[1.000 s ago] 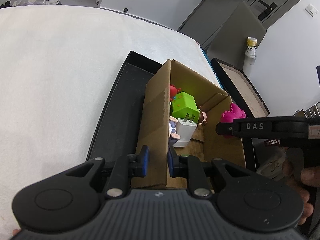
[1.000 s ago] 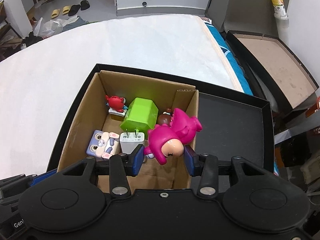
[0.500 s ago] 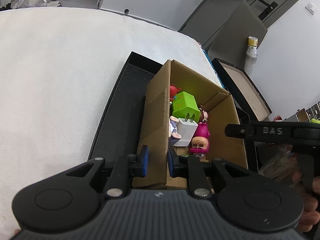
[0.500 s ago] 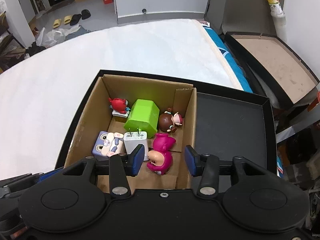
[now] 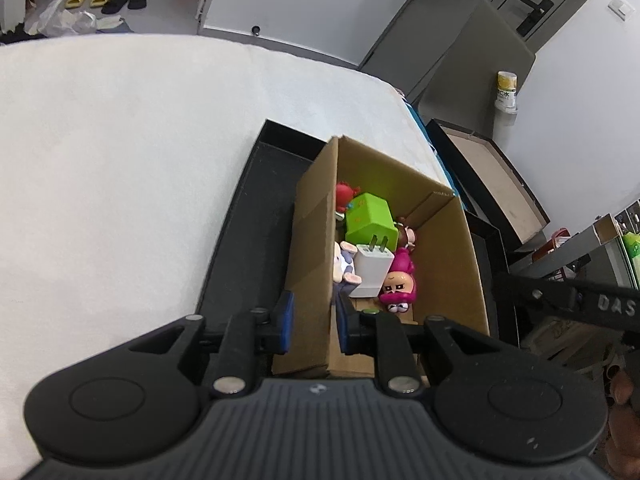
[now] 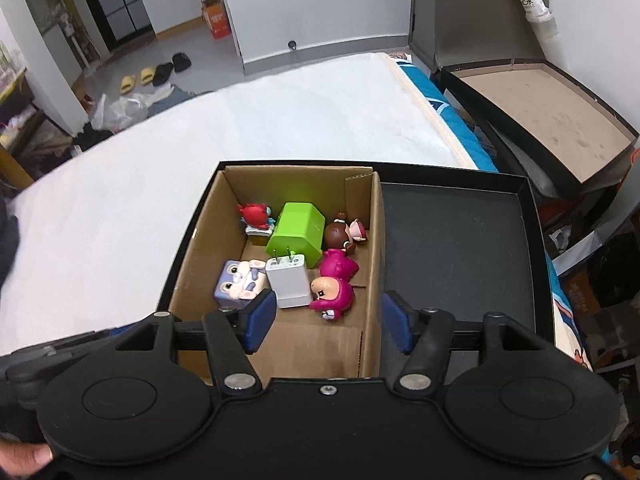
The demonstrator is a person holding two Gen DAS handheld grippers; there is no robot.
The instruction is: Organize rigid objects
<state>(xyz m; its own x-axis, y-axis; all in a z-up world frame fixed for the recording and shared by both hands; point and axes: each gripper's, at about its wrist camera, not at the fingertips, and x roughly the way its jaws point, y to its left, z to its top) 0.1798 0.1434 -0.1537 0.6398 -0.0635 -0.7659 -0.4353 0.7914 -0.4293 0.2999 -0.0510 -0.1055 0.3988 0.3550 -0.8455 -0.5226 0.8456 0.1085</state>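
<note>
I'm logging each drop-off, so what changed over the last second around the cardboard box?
The right claw let go of the pink hooded toy figure, which now lies in the brown cardboard box beside the white plug charger. Its jaws have just been opening and are empty, and the claw has pulled back. The left claw stays clamped on the box wall; the other toys stayed put.

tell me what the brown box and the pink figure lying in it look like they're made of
The brown open-top box looks like corrugated cardboard: matte kraft faces, a creased flap and raw cut edges. The pink hooded toy figure lying on its side looks like moulded plastic or vinyl: smooth, evenly coloured, with a painted face. Which of the two, the look leaves open.
</note>
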